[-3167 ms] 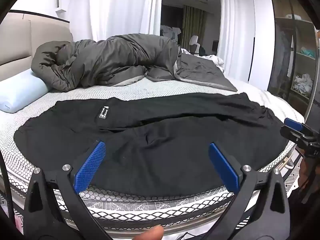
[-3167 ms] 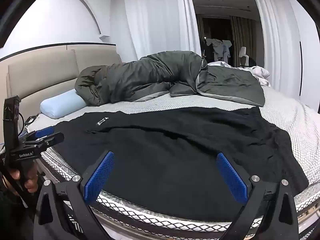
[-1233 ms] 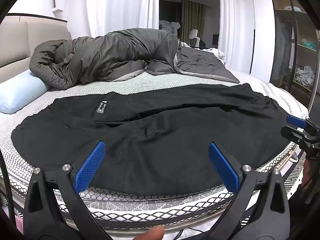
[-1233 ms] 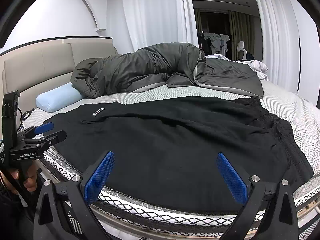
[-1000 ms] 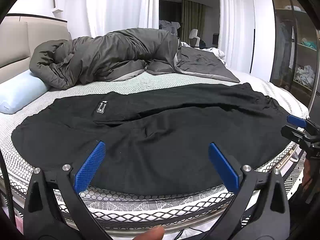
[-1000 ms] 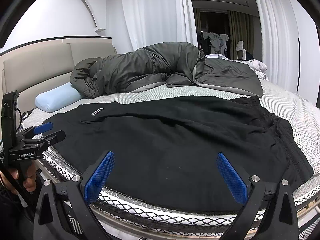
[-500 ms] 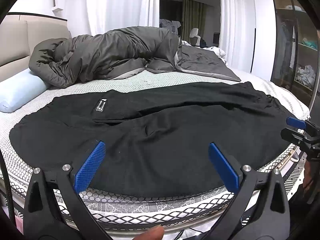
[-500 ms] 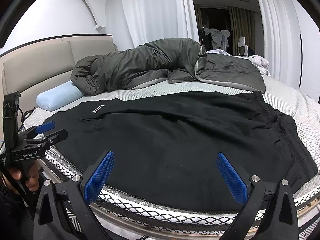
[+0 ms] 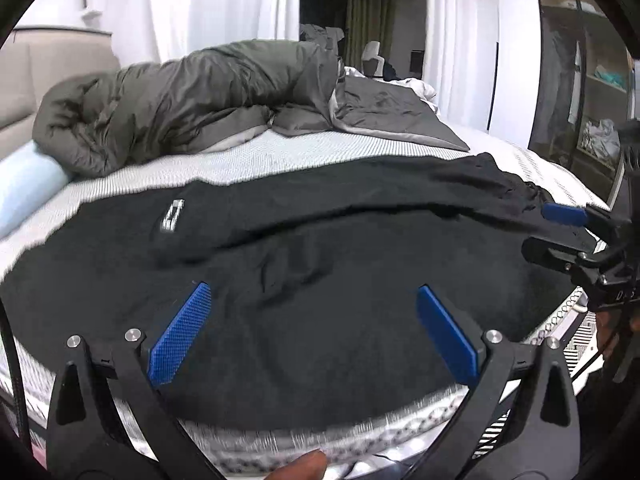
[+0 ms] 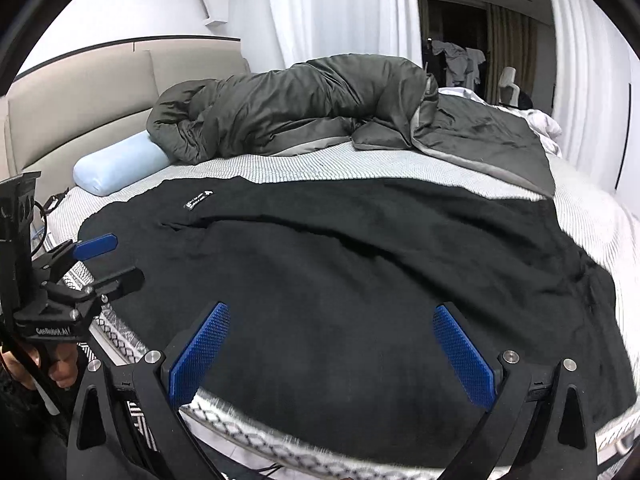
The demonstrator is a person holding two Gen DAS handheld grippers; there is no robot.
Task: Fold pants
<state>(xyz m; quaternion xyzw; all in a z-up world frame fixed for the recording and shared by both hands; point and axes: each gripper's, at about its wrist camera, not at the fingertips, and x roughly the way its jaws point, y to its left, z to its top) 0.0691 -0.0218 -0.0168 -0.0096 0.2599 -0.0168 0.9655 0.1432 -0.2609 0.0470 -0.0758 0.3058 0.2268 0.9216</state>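
Note:
Black pants [image 9: 320, 264] lie spread flat across the near part of the bed, with a small white label [image 9: 172, 218] near their left end; they also show in the right wrist view [image 10: 360, 280]. My left gripper [image 9: 314, 336] is open and empty, just above the pants' near edge. My right gripper [image 10: 332, 348] is open and empty over the near edge too. The right gripper shows at the right of the left wrist view [image 9: 560, 232], by the waistband end. The left gripper shows at the left of the right wrist view [image 10: 104, 260], by the leg end.
A crumpled grey duvet [image 10: 320, 108] lies along the far side of the mattress [image 10: 360, 164]. A light blue bolster pillow [image 10: 120, 164] lies by the beige headboard [image 10: 80, 104]. White curtains [image 9: 220, 4] hang behind. A wardrobe [image 9: 592, 80] stands at the right.
Both grippers have moved forward and lower toward the pants, which now fill more of each view. Both stay open. The pants have not moved.

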